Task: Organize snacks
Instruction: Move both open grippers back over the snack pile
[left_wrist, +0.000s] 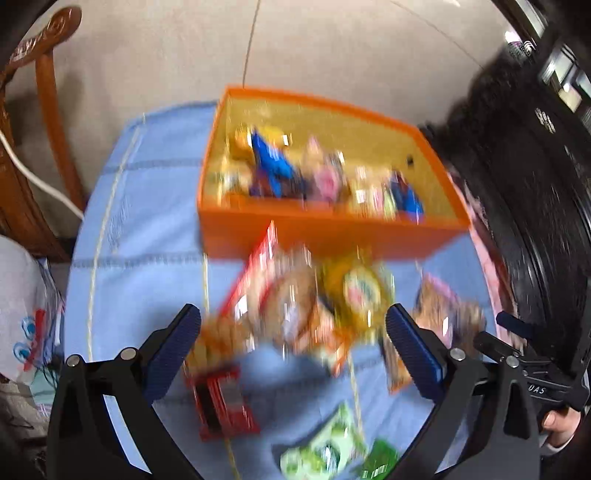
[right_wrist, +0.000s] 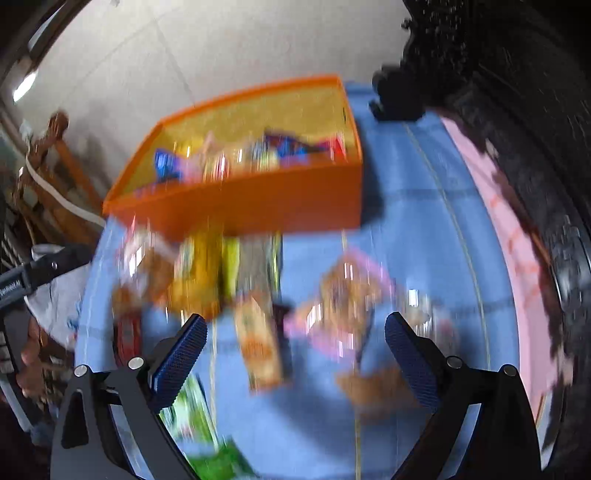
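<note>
Nearest the left wrist camera, the left gripper (left_wrist: 293, 334) stands with its two blue-padded fingers (left_wrist: 173, 350) spread wide and nothing between them. It hangs above the blue cloth (left_wrist: 147, 236) that covers the table. Just beneath it, at the near edge, lie a green packet (left_wrist: 325, 450) and a red packet (left_wrist: 223, 402), the red one to the left. Both views are blurred, so no label can be read.

The right gripper (right_wrist: 295, 338) is likewise spread wide and holds nothing; its blue pads (right_wrist: 410, 362) hang over loose snacks on the cloth. Under it lie a narrow orange packet (right_wrist: 258, 343) and, to the right, a pink-edged packet (right_wrist: 347, 295).

Farther out, in the middle of the cloth, a heap of snack packets (left_wrist: 295, 291) lies touching the near wall of the orange box (left_wrist: 325, 236); a yellow packet (left_wrist: 360, 291) sits on the heap's right side.

The orange box stands at the far side of the cloth, open on top, with several packets (left_wrist: 280, 166) inside. Behind it is a pale wall (left_wrist: 332, 44). A wooden chair (left_wrist: 48, 110) stands far left.
</note>
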